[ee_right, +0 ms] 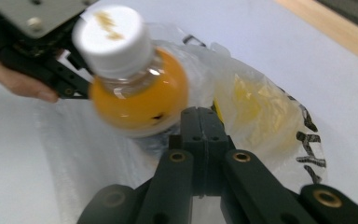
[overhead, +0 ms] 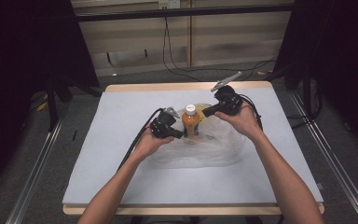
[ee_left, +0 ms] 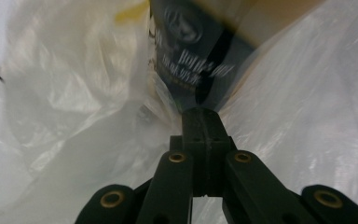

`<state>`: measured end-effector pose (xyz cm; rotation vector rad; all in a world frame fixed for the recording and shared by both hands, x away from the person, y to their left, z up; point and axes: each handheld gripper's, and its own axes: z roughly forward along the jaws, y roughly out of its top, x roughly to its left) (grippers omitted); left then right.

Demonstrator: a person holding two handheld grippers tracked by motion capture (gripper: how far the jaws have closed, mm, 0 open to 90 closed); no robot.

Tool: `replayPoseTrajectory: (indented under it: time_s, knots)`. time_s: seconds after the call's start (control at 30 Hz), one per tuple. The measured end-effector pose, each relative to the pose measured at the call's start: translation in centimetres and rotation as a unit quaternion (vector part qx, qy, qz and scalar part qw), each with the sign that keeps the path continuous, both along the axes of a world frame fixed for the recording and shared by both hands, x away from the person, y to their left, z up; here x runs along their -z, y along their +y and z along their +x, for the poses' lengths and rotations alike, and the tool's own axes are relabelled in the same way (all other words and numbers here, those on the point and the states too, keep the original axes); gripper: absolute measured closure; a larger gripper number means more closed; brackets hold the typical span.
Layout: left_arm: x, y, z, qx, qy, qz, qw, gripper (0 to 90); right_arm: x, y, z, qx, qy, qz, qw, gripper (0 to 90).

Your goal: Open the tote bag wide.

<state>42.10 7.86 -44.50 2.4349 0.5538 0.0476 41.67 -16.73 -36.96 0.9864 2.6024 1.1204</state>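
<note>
Between both grippers' clenched jaws, each pinching the plastic bag (overhead: 200, 151), stands the orange bottle (overhead: 190, 122).

My jaws are matt black plastic with brass-coloured rivets. The bag (ee_right: 261, 107) at frame centre is thin, crinkled, glossy clear plastic film. The bottle (ee_right: 137, 95) is smooth clear plastic — its cap (ee_right: 113, 39) matt white. The desk (overhead: 121, 196) wears a matt pale cloth, its pale wood edge bare.

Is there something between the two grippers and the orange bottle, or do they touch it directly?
The thin plastic bag wraps the bottle. The left gripper and right gripper are both shut, each pinching bag film beside the bottle, so the film lies between jaws and bottle.
</note>
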Motion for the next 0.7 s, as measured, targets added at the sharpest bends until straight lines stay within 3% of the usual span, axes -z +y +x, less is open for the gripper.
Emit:
replayPoseTrajectory:
  time_s: [0.1,0.2,0.33,0.53,0.7]
  knots:
    - [0.7,0.0,0.4,0.004,0.008,0.011,0.9999,90.0,1.7,0.6,1.2,0.002,0.025,-0.018,0.9995,90.0]
    - [1.4,-0.2,0.4,0.011,0.01,0.035,0.9993,90.0,3.9,1.2,2.2,-0.002,0.061,-0.039,0.9974,90.0]
    - [2.0,-0.5,-0.2,0.016,0.015,0.029,0.9993,90.0,6.6,1.9,3.2,-0.016,0.104,-0.059,0.9927,90.0]
    - [2.0,-0.7,-1.4,0.036,0.01,0.032,0.9988,90.0,8.1,2.3,4.1,-0.023,0.129,-0.061,0.9896,90.0]
    - [1.8,-1.8,-4.3,0.08,0.007,0.041,0.9959,90.0,9.3,2.8,5.0,-0.018,0.143,-0.07,0.987,90.0]
